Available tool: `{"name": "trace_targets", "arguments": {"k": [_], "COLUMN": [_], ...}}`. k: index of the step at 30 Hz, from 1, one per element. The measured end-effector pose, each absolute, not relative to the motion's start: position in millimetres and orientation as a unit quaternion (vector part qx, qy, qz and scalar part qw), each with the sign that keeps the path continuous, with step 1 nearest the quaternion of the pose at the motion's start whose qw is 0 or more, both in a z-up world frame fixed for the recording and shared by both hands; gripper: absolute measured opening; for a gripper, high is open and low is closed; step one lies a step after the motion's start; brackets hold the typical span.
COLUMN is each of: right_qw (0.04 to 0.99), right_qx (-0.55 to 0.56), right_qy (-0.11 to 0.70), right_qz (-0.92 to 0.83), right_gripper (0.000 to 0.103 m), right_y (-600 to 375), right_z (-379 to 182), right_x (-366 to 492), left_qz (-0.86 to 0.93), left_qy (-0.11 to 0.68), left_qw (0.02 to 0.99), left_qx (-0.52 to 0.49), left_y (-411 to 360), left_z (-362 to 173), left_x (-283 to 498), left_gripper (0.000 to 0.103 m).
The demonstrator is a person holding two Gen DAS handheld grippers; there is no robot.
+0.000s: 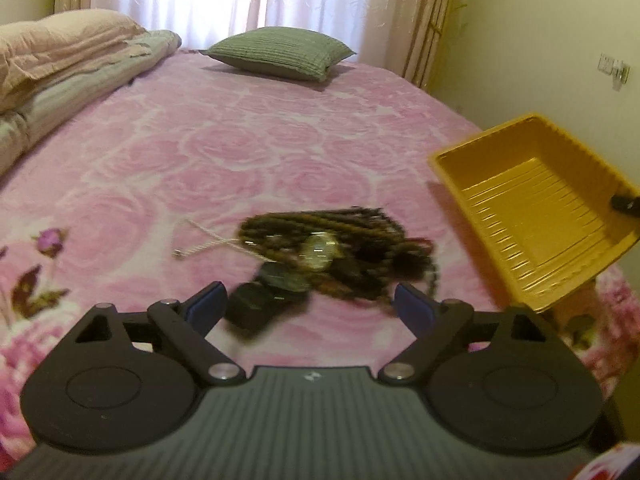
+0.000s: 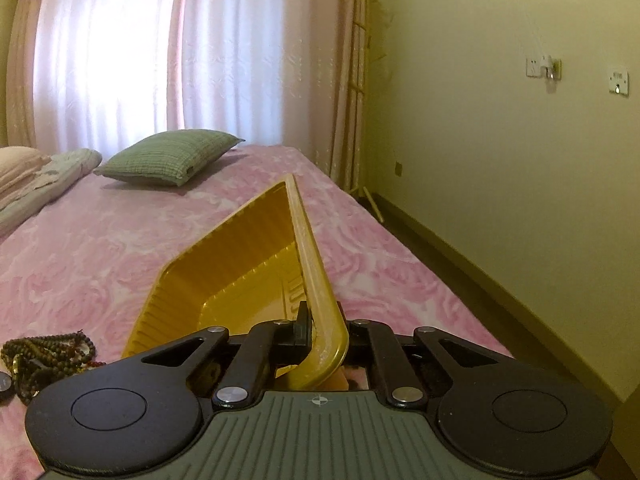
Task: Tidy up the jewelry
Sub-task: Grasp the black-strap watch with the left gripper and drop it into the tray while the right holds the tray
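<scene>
**Tray up, jewelry heap not yet touched**

Left gripper (image 1: 310, 306): blue-padded fingers (image 1: 208, 304) spread wide, nothing between them, low over the pink floral bedspread (image 1: 200, 152). Just ahead of the tips lies the jewelry pile (image 1: 332, 252): dark bead strands tangled around a round-faced watch (image 1: 320, 252), a thin pale chain (image 1: 204, 242) trailing off to the left, a dark blocky piece nearest the fingers. This view is motion-blurred; individual strands cannot be separated.

Right gripper (image 2: 316, 330): pinching the near rim of the yellow tray (image 2: 240, 264), which sits tilted, its open side turned toward the heap. Tray is empty. In the left view it stands just right of the pile, not touching.

Judgement on the step: pick from the heap into the tray. Best to take one clear item, the watch or the loose chain, rather than bite the tangle, since the beads would likely drag neighbours along. Come down with the fingers straddling the item, close fully, lift slowly. Level the tray before any drop, or pieces may slide out.

Green cushion (image 1: 280, 52) well beyond.
</scene>
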State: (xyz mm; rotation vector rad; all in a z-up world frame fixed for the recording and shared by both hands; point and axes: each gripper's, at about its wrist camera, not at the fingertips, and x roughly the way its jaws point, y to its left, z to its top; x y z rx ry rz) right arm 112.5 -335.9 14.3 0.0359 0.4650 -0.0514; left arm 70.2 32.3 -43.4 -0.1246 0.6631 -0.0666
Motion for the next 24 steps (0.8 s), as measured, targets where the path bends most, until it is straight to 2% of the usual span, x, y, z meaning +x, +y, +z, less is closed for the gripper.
{"name": "trace_targets", "arguments": {"k": [5,7,8,11,16,21,24], "right_qw": [0.972,0.972,0.972,0.972,0.972,0.972,0.972], "right_qx": [0.005,0.004,0.003,0.000,-0.006,-0.006,-0.005], "right_qy": [0.232,0.234,0.234,0.235,0.235,0.233,0.234], "right_qz": [-0.023,-0.023,-0.023,-0.024,-0.025,-0.024,-0.023], "right_gripper": [0.008,0.008,0.008,0.008,0.008,0.008,0.008], "right_y": [-330.0,-327.3,-326.3,-327.4,-326.3,-325.9,-326.8], "right_z": [15.3,16.0,15.8,15.8,17.0,16.4,15.3], "right_x": [113.3,115.2,116.1,115.8,115.4,115.2,114.5], "left_qz": [-0.052,-0.072,-0.078,-0.098,-0.117,-0.135,-0.138], "left_qy": [0.333,0.341,0.347,0.357,0.368,0.381,0.385], "left_qw": [0.941,0.937,0.934,0.927,0.918,0.909,0.905], "left_qx": [0.004,0.028,0.038,0.062,0.091,0.100,0.115], "left_y": [42.8,43.8,44.7,47.8,50.8,52.3,50.6], "left_z": [-53.7,-57.8,-60.0,-64.5,-63.8,-63.1,-62.5], "left_x": [81.9,88.2,91.5,98.0,101.1,104.0,104.1], "left_gripper": [0.079,0.069,0.061,0.048,0.042,0.026,0.020]}}
